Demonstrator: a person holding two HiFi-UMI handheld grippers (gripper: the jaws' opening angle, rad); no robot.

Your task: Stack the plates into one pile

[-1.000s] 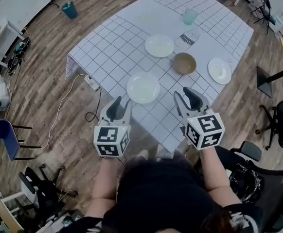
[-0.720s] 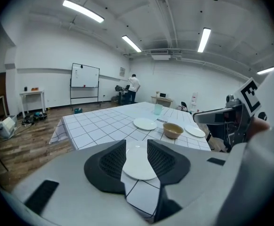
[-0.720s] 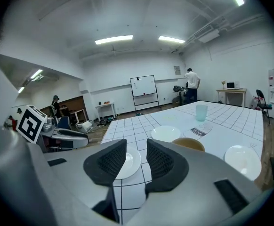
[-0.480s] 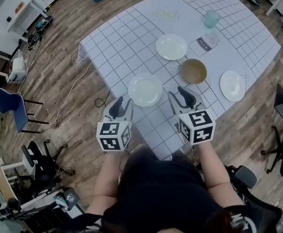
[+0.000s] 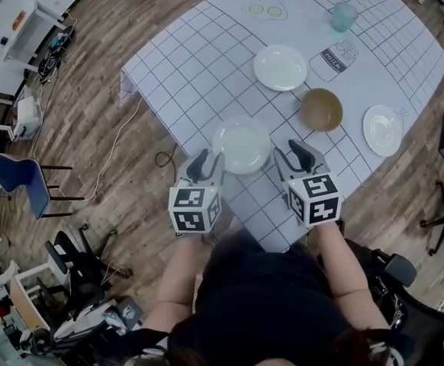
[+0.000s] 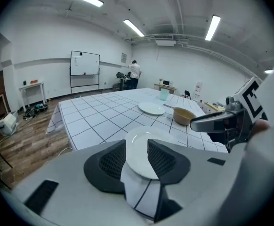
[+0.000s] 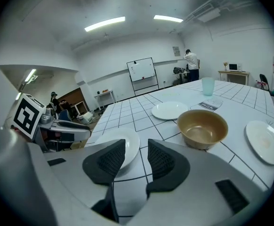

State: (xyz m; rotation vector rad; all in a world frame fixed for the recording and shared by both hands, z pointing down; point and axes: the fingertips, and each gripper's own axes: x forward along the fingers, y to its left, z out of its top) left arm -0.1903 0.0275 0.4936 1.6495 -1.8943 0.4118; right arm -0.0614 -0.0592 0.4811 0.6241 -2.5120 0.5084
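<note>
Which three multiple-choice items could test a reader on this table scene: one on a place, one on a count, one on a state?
1. Where does the brown bowl stand?
A. On a plate.
B. On the floor.
C. On the table, apart from every plate.

2. How many white plates lie on the table?
A. Three.
B. One.
C. Five.

3. How do the left gripper jaws stand?
A. Shut on the bowl.
B. Apart, pressing on nothing.
C. Shut on the cup.

Answers:
1 C: checked cloth shows all round the bowl.
2 A: there are the nearest plate, the far plate and the right plate.
3 B: the left gripper view shows a clear gap between them, with the nearest plate seen through it.
</note>
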